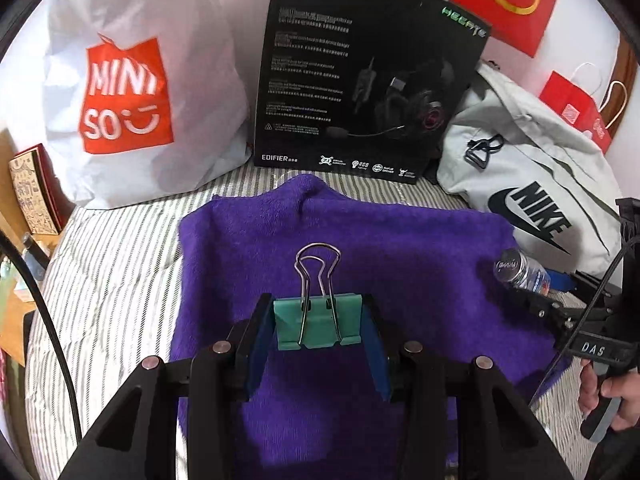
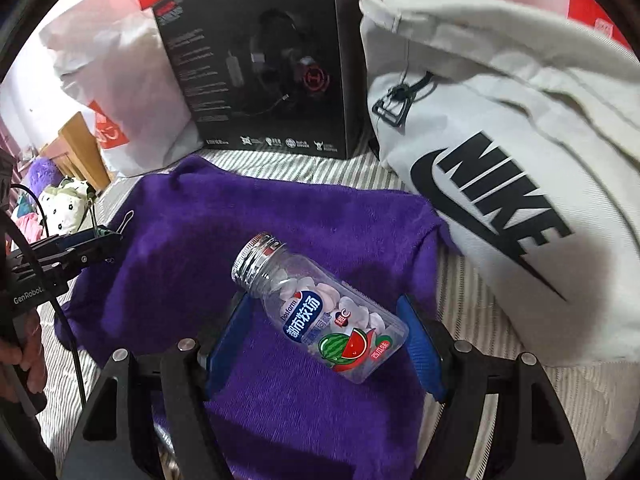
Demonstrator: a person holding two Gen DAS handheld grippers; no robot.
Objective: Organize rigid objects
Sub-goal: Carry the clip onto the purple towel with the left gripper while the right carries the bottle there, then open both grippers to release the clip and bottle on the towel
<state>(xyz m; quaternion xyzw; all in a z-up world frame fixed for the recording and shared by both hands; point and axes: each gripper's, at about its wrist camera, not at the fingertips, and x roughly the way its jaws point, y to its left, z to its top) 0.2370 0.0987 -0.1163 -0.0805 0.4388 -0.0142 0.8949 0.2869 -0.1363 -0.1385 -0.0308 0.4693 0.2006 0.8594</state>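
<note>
Could lose the candy bottle [image 2: 320, 308] first: lying askew between the blue pads [image 2: 420, 348] of the right hand-held gripper [image 2: 324, 344], cap end pointing up-left, base close to the right pad, left pad seemingly clear of it. Hard to tell from the right wrist view whether gripped at all or merely straddled; looks half open rather than clamped. Smooth plastic at a slant, so liable to swivel or slide out if closed or lifted as it stands, and liable to roll once loose on the soft purple towel [image 2: 280, 216]. Less risk on the other side, though not none: green binder clip [image 1: 318, 322] pinched across its body by the left hand-held gripper [image 1: 318, 320], closed to a narrow gap on it, wire handles pointing forward over the towel. Held only by its edges, so apt to twist or spring free if bumped or squeezed unevenly. Both carried above the towel, spread over a striped bed [image 1: 112, 248], clip toward the middle, bottle toward the right side near the grey Nike bag [image 2: 500, 168]. Tight quarters too: black headphone box [image 1: 360, 72] and white Miniso bag [image 1: 128, 92] standing just behind the towel, easy to knock with a forward reach, and the two grippers near enough to collide if swung inward.
</note>
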